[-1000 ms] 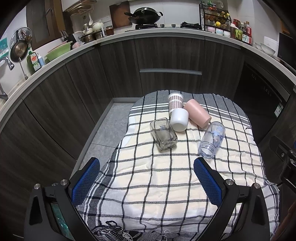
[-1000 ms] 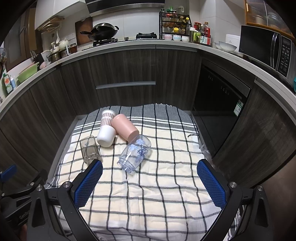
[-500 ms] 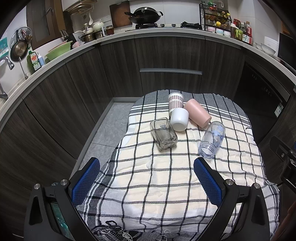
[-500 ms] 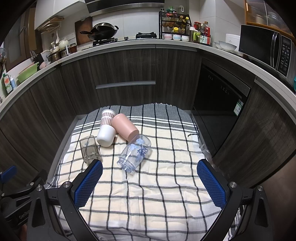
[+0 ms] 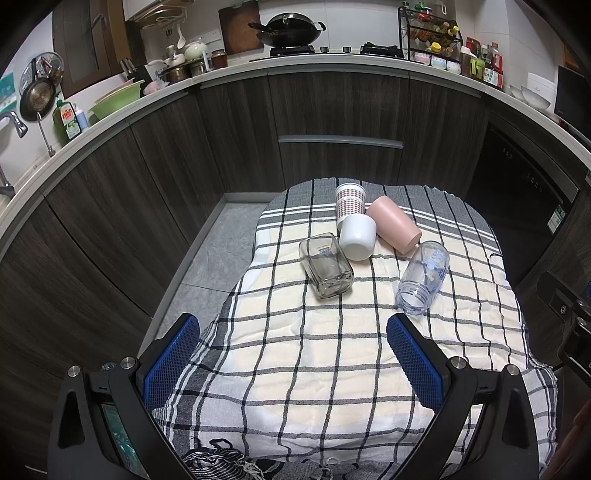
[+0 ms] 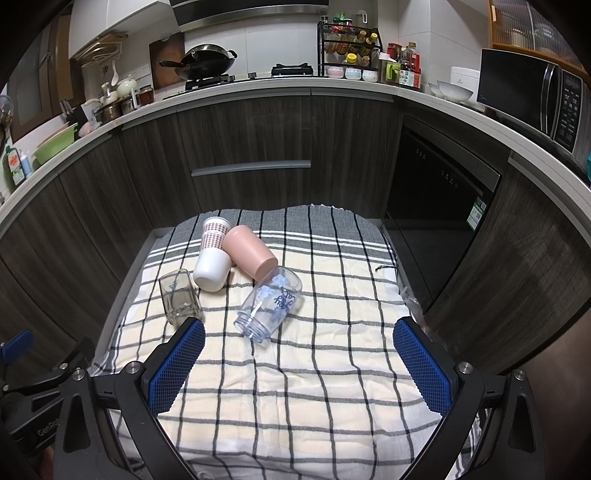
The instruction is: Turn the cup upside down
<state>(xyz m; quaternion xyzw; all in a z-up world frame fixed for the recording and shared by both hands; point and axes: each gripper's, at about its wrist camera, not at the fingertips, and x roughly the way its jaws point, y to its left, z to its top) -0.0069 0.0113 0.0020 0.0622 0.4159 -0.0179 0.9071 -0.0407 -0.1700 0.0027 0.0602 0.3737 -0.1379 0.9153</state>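
Observation:
Several cups lie on their sides on a checked cloth (image 5: 314,350): a square clear glass (image 5: 325,270) (image 6: 180,296), a white cup with a checked band (image 5: 354,226) (image 6: 213,258), a pink cup (image 5: 393,224) (image 6: 250,251) and a clear tumbler with blue print (image 5: 423,277) (image 6: 269,301). My left gripper (image 5: 293,363) is open and empty, well short of the cups. My right gripper (image 6: 299,363) is open and empty, just short of the tumbler.
The cloth covers a small table (image 6: 391,266) ringed by dark kitchen cabinets (image 5: 340,122). A gap of grey floor (image 5: 218,251) lies to the left. The counter behind holds a wok (image 5: 288,31), a spice rack (image 6: 349,55) and a microwave (image 6: 535,96).

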